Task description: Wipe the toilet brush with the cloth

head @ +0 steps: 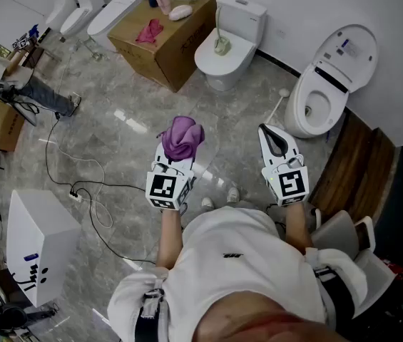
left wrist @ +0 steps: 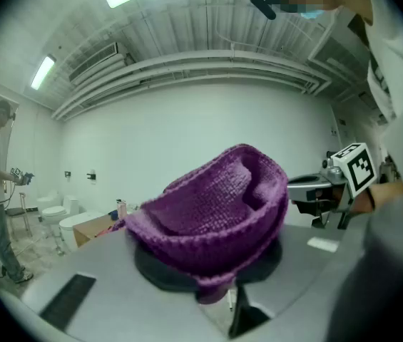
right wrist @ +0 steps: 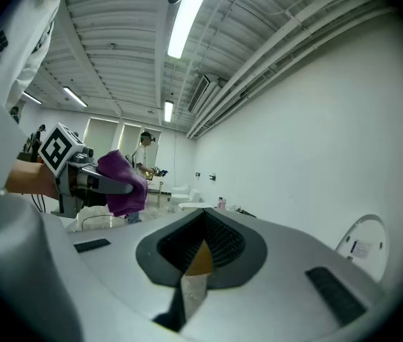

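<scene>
- The cloth (head: 182, 137) is clamped in the left gripper (head: 177, 157) and is bunched loosely above the jaws. Only a fold may be pinched, so it could be pulled free when dragged along bristles.
- The right gripper (head: 277, 143) is clenched on nothing. If the jaws are not opened before the reach, the handle could be struck rather than grasped.
- The toilet brush (head: 220, 40) is judged to be the upright thing on the lid of the middle toilet (head: 240, 13), at the floor's far edge, well apart from both grippers. It could be tipped off the lid by a nudge.
- A cable (head: 80, 184) lies on the floor at the left, so a foot could be caught.
</scene>
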A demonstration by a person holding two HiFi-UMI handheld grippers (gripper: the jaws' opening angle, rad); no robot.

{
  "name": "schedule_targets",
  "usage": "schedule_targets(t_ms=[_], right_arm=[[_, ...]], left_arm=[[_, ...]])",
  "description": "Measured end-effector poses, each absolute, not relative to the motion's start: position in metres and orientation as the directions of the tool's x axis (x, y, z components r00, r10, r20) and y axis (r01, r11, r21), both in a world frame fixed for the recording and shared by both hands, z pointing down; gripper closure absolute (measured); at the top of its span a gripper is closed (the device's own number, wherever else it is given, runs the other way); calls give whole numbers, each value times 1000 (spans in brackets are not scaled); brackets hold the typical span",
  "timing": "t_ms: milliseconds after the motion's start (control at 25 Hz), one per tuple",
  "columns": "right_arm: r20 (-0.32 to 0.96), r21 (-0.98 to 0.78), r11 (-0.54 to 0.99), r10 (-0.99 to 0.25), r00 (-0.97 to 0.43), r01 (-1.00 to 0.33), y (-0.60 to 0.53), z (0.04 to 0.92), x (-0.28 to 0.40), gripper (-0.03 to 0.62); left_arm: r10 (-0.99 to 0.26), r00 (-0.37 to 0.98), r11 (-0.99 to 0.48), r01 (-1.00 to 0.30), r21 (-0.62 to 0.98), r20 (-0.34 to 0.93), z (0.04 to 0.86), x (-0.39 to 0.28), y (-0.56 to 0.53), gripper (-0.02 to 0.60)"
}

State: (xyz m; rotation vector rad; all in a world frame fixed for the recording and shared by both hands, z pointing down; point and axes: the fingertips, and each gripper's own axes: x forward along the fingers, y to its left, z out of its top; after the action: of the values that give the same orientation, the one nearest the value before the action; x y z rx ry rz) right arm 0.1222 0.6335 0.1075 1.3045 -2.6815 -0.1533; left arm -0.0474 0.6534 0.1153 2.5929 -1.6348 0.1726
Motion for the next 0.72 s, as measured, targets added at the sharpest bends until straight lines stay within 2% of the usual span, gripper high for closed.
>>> schedule_targets(t_ms=[240,720], right_arm=[[44,137,638,-768,-639,-758,628,105,136,598],[92,129,659,-752,-653,-741,607,128,133,597]], left_arm=[[-902,411,-415,-910,-2,130,116,-24,654,489],[-904,407,-411,-912,-2,135,128,-17,629,489]])
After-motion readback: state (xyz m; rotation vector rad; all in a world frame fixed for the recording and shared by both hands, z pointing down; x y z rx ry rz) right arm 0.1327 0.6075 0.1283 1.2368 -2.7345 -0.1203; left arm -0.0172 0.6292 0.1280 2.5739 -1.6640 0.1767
